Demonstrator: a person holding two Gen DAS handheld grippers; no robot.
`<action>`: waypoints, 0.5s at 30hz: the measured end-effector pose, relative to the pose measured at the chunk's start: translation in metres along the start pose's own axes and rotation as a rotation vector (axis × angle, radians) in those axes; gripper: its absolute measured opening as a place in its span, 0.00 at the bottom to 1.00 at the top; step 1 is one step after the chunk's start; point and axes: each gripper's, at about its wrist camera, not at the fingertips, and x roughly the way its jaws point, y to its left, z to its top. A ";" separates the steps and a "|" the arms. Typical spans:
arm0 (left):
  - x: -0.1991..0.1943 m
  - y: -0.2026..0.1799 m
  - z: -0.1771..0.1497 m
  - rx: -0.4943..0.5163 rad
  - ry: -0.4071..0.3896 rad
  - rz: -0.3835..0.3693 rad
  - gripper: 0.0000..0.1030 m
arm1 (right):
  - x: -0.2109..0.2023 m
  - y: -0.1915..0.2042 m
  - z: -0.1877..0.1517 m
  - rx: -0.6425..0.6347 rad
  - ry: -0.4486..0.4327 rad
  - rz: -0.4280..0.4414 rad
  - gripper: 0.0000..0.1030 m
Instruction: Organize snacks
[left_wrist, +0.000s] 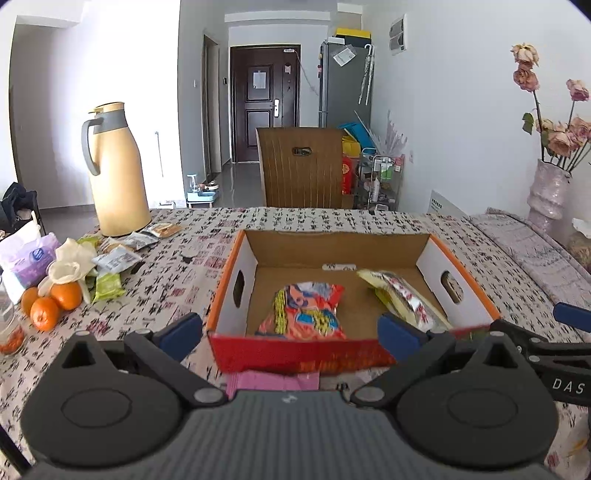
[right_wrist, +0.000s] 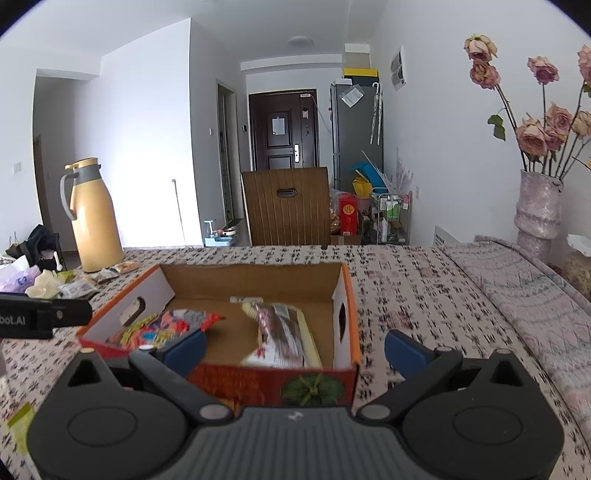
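An open cardboard box (left_wrist: 243, 258) with orange rim and red front stands on the patterned table; it also shows in the right wrist view (right_wrist: 345, 295). Inside lie an orange-red snack bag (left_wrist: 306, 310) (right_wrist: 166, 328) and a yellow-silver snack pack (left_wrist: 402, 299) (right_wrist: 284, 332). Loose snack packets (left_wrist: 118, 254) (right_wrist: 92, 280) lie at the far left by a thermos. A pink packet (left_wrist: 273, 380) lies in front of the box. My left gripper (left_wrist: 291, 332) is open and empty at the box's front wall. My right gripper (right_wrist: 295, 349) is open and empty at the box's front right corner.
A tall yellow thermos (left_wrist: 114, 173) stands at the back left. Oranges (left_wrist: 55, 302), tissues (left_wrist: 29, 258) and a jar (left_wrist: 9, 328) sit at the left edge. A vase of dried roses (right_wrist: 539, 214) stands at the right. A chair back (left_wrist: 299, 170) rises behind the table.
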 end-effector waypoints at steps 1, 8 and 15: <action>-0.004 0.000 -0.004 0.001 0.003 -0.001 1.00 | -0.004 0.000 -0.004 0.000 0.006 -0.001 1.00; -0.025 0.002 -0.033 0.019 0.033 -0.007 1.00 | -0.026 -0.002 -0.033 0.006 0.055 -0.001 1.00; -0.038 0.001 -0.067 0.045 0.070 -0.019 1.00 | -0.043 -0.002 -0.069 0.012 0.120 -0.005 1.00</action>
